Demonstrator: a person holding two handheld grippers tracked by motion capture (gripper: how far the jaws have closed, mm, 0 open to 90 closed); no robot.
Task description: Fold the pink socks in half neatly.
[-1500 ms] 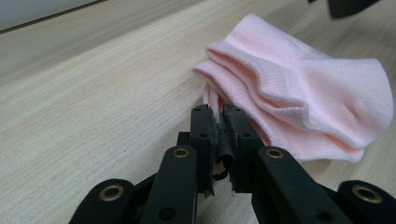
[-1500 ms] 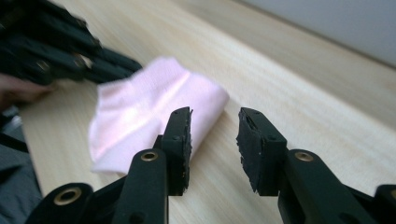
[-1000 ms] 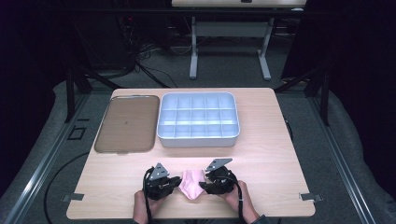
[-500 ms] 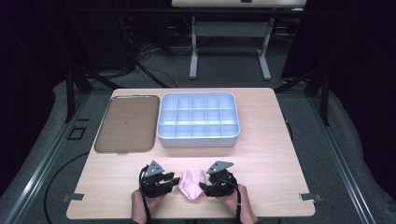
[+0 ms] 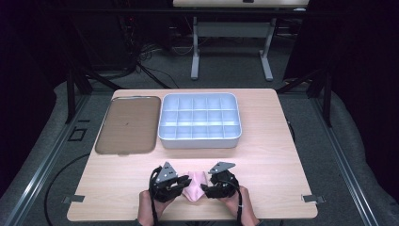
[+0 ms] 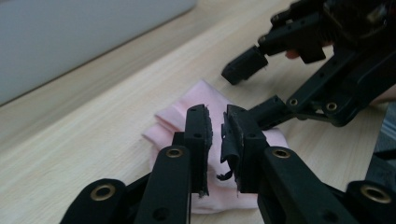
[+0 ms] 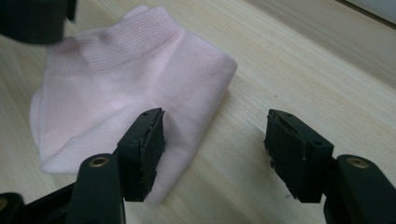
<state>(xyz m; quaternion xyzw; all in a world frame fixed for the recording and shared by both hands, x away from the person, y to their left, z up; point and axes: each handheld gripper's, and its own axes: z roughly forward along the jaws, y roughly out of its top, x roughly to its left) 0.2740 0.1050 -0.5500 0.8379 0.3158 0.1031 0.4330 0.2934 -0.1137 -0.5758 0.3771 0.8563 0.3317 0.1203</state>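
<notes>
Lying near the bottom edge of the worktop (image 5: pixel 263 155), low in the centre of the high view, a folded pink sock (image 5: pixel 194 184) sits between the two tongs. The left tongs (image 6: pixel 215 140) have just been closing and stand almost shut, a thin gap between the jaws and nothing pinched; the sock is just beyond them. The right tongs (image 7: pixel 212 149) have just been opening and stand wide apart, one jaw over the sock's edge, the other over bare wood. The sock is soft, fine-ribbed knit with rounded folds; the worktop is pale wood grain. Well apart, in the upper middle, rest a grey compartment tray (image 5: pixel 200 120) and a brown flat tray (image 5: pixel 126 124), leaving open wood either side.
</notes>
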